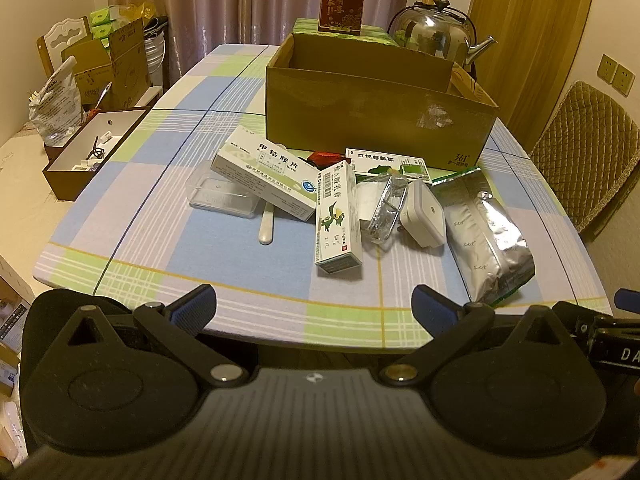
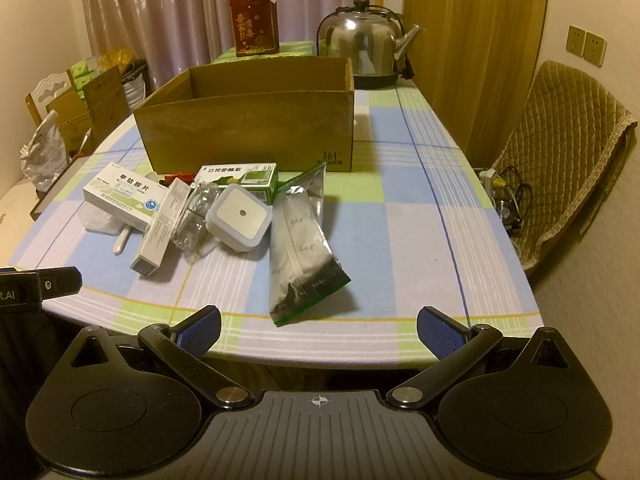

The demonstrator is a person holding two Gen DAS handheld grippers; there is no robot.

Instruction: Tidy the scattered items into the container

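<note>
An open cardboard box stands on the checked tablecloth. In front of it lie scattered items: a white medicine box, a narrow green-and-white box, a flat green-and-white box, a white square night light, a silver foil pouch, a crumpled blister pack, a clear plastic lid and a white spoon. My left gripper and right gripper are open and empty at the table's near edge.
A steel kettle and a red carton stand behind the box. A brown tray with small items sits at the left. A padded chair is at the right, with a power strip and cables below.
</note>
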